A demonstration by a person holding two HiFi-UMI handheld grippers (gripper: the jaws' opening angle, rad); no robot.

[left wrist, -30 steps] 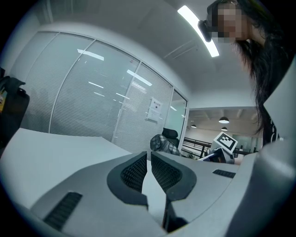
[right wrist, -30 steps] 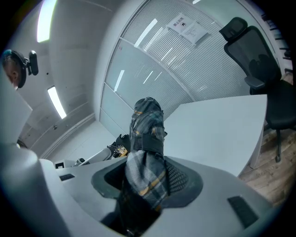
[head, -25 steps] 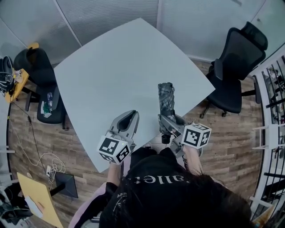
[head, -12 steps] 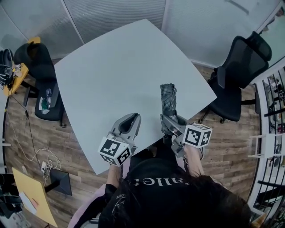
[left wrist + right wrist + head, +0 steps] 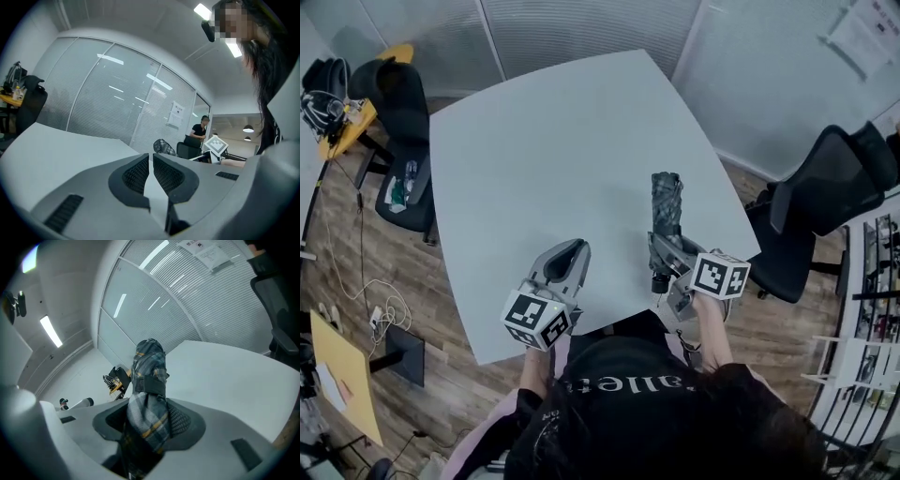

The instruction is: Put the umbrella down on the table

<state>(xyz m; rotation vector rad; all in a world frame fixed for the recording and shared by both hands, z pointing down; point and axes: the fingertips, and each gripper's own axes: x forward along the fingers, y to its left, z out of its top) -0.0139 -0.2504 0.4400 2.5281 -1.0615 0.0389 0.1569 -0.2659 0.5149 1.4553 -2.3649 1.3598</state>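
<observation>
A folded plaid umbrella is in my right gripper, which is shut on its handle end; the rest sticks out over the near right part of the pale grey table. The right gripper view has the umbrella filling the gap between the jaws of the right gripper, its strap wrapped round it. Whether it touches the tabletop I cannot tell. Over the table's near edge, my left gripper is shut on nothing. The left gripper has its jaws together, and the umbrella shows beyond them.
One black office chair stands off the table's right corner and another at the far left, beside a yellow stand with gear. Cables lie on the wooden floor. A rack lines the right side. Another person stands in the background.
My right gripper has carried the umbrella along the table's near right side and a little lower. The left gripper has shifted slightly too. The head view has swung round.
</observation>
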